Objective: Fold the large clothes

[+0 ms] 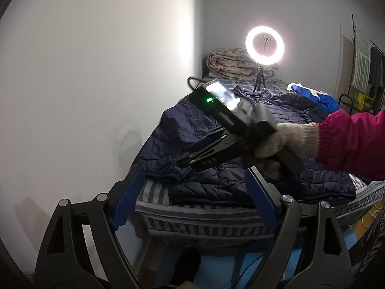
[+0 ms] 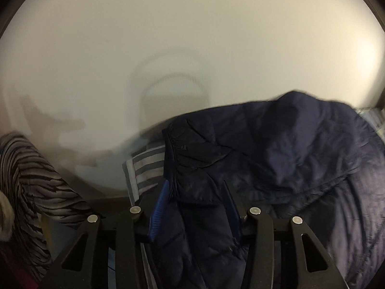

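A navy quilted puffer jacket (image 1: pixel 211 187) lies spread over a bed with a striped sheet (image 1: pixel 192 216). My left gripper (image 1: pixel 195 180) hovers open near the foot of the bed, short of the jacket, with nothing between its blue pads. A gloved hand (image 1: pixel 288 139) with a pink sleeve holds my right gripper (image 1: pixel 186 156) low over the jacket's left side. In the right wrist view, which is blurred, a fold of the jacket's edge (image 2: pixel 199 216) fills the gap of the right gripper (image 2: pixel 195 209), and the pads close against it.
The wall runs along the bed's left side. At the bed's far end stand a lit ring light (image 1: pixel 264 45) on a small tripod and a rolled floral quilt (image 1: pixel 226 62). A blue garment (image 1: pixel 317 96) lies at far right. Zebra-patterned cloth (image 2: pixel 36 180) hangs at left.
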Demonstrator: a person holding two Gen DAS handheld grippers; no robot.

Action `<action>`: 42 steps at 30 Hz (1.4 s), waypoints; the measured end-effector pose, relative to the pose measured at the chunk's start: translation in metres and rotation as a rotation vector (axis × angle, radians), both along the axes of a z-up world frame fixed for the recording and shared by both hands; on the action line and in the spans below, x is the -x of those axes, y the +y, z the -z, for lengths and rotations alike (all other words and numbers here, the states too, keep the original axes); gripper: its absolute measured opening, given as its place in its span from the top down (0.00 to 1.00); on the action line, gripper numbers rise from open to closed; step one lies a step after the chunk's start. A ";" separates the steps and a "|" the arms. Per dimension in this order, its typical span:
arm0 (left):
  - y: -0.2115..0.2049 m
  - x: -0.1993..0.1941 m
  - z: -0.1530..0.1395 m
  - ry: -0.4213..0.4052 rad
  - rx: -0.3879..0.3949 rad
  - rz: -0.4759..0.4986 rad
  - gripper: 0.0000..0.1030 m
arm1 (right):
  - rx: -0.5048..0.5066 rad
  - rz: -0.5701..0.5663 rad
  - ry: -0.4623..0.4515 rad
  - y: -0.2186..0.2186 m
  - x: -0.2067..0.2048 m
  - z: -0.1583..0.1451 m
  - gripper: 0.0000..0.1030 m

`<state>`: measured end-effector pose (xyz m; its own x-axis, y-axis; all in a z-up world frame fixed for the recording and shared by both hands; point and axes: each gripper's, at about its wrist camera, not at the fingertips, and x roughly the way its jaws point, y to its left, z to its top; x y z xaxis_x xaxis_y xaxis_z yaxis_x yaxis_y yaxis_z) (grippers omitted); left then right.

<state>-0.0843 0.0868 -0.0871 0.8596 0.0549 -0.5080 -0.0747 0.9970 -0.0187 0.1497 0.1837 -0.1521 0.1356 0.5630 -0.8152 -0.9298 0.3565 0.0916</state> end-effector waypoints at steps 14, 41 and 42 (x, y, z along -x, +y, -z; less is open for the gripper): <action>0.009 -0.008 0.005 0.035 0.042 -0.009 0.15 | 0.116 -0.074 -0.018 0.055 0.011 0.044 0.47; -0.006 -0.097 -0.028 0.118 -0.004 -0.021 0.15 | -0.255 0.387 0.136 -0.093 -0.089 -0.072 0.91; -0.009 -0.107 -0.030 0.128 0.004 -0.020 0.15 | -0.274 0.417 0.137 -0.104 -0.094 -0.078 0.91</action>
<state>0.0227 0.0782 -0.0568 0.7866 0.0689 -0.6136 -0.0964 0.9953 -0.0118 0.2440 0.0801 -0.0740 0.2961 0.6796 -0.6712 -0.6865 0.6400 0.3451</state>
